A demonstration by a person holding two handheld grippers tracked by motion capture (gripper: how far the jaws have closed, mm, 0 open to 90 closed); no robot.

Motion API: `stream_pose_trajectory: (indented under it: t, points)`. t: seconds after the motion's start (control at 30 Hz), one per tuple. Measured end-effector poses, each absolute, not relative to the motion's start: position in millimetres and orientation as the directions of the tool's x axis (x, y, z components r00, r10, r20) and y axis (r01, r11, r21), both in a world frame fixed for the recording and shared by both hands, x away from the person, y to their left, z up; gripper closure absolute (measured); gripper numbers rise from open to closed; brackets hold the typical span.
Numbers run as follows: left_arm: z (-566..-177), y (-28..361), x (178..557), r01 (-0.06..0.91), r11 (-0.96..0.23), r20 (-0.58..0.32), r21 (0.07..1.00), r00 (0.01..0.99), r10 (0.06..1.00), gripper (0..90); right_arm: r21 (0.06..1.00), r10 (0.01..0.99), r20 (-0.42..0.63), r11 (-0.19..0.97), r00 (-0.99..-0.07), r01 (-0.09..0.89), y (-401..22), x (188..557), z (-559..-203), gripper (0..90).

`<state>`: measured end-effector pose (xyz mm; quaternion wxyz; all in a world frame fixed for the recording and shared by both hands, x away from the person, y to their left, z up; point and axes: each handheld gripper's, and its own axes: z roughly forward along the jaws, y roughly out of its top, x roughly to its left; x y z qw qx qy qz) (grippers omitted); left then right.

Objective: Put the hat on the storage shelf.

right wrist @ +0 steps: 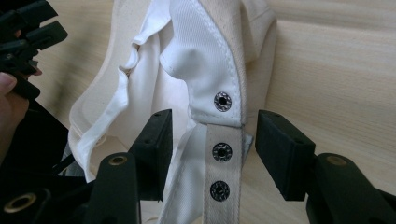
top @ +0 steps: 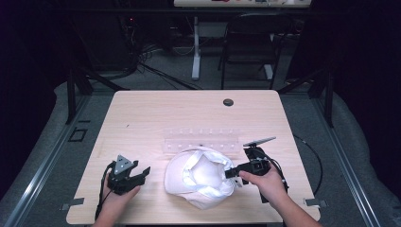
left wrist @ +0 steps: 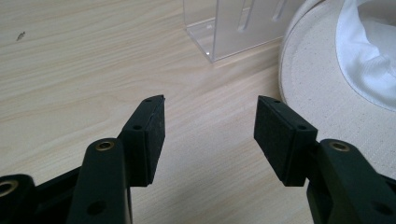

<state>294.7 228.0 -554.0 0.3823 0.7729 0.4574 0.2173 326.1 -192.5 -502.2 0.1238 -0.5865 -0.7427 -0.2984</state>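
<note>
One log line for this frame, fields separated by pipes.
left gripper: open, over bare table | right gripper: open, astride cap snap strap | cap upside down

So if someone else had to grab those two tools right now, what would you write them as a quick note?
Left hand-held gripper: open, holds nothing, low over the table left of the cap.
Right hand-held gripper: open, its jaws either side of the snap strap at the cap's back; not clamped.
Cap: cream, lying upside down at the table's near middle, white lining up. A clear plastic rack sits just behind it.
Done: right side lined up on the strap.
Left: probably close on the strap, then bring the left in.
</note>
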Motion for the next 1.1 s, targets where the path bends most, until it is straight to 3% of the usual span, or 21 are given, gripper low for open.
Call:
stream_pose_trajectory:
  t: [0.33,0.57,0.93,1.1]
  points:
    - [-554,228,295,0.541,-0.287,-0.017,0.79,0.487,0.873,43.9,0.27,0.794,0.543,0.145,-0.275,0.952,-179,327,-514,46.4]
    - [-554,228,295,0.542,-0.288,-0.016,0.79,0.487,0.873,43.9,0.283,0.769,0.576,0.13,-0.276,0.95,-181,327,-494,47.7]
    - [-554,228,295,0.541,-0.289,-0.014,0.79,0.487,0.873,43.9,0.309,0.762,0.557,0.179,-0.33,0.934,-175,329,-477,71.2]
    - [-555,227,295,0.541,-0.289,-0.014,0.79,0.487,0.873,43.9,0.291,0.766,0.553,0.189,-0.327,0.938,-172,330,-476,75.7]
